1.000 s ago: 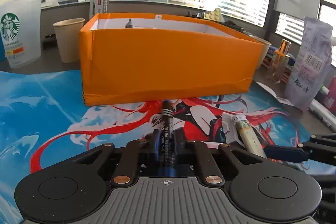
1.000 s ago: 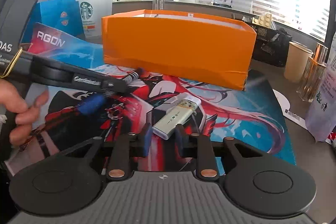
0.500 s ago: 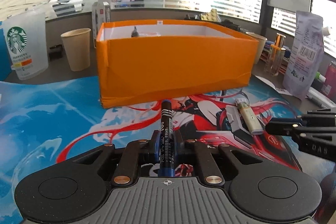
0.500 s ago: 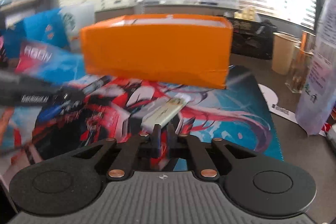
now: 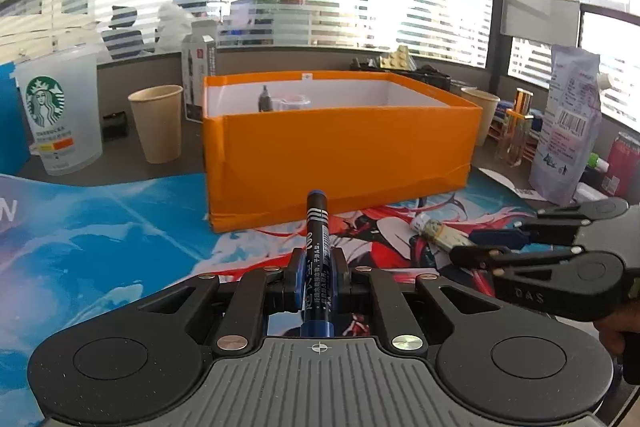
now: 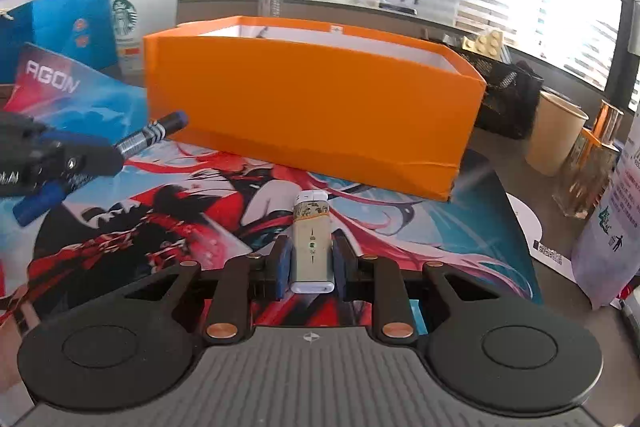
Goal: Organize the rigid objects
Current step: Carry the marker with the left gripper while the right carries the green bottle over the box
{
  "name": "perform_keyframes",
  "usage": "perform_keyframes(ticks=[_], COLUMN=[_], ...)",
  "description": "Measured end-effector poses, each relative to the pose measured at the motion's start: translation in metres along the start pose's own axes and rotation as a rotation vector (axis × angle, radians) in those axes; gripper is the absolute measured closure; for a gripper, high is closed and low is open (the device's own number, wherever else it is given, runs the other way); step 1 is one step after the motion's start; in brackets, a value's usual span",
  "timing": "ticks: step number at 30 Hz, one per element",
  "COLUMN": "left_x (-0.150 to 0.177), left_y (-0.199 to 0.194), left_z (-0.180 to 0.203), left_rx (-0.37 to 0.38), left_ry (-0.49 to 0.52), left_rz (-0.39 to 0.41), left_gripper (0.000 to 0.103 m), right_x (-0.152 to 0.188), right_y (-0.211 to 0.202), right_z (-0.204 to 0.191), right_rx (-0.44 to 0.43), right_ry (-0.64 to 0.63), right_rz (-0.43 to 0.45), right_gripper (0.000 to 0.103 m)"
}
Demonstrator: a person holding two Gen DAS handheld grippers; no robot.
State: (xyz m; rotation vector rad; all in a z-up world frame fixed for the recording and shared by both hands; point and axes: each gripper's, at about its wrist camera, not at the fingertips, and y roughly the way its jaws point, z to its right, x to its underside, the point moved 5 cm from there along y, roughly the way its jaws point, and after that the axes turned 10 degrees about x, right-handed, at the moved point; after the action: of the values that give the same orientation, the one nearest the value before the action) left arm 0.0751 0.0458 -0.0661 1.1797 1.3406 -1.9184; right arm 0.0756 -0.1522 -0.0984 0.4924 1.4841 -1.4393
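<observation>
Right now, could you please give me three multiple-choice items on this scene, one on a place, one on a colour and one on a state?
1. Where is the box?
A. on the mat, beyond both grippers
B. on the floor
C. on top of a cup

2. What colour is the box outside?
A. green
B. orange
C. black

3. What does the right gripper hold?
A. nothing
B. a cup
C. the lighter

Answers:
1 A: it stands on the mat ahead of the fingers.
2 B: its walls are orange.
3 C: its pads clamp the lighter, while the left gripper clamps the marker.
</observation>
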Motion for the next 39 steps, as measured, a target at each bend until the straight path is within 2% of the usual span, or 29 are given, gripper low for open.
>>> perform_keyframes(ticks=[6,22,39], left_x=[-0.006,-0.038,-0.091], left_y=[-0.014,-0.044,-0.048], left_z=[0.002,0.013,0.011], left_rx=[0.015,-0.003,-0.041], left_ry=[0.009,0.058,0.111], left_rz=[0.032,0.123,0.226], left_gripper=[0.093,0.093,0.093], right_x=[-0.004,-0.058,-0.103], right_y=[-0.018,-0.070,-0.081], right_z=[0.005,-0.002,0.013], right_rx=[-0.041,-0.050,-0.032], right_ry=[0.036,0.012,-0.001], right_rz=[0.013,0.208,0.333], right_gripper=[0.083,0.082,0.082])
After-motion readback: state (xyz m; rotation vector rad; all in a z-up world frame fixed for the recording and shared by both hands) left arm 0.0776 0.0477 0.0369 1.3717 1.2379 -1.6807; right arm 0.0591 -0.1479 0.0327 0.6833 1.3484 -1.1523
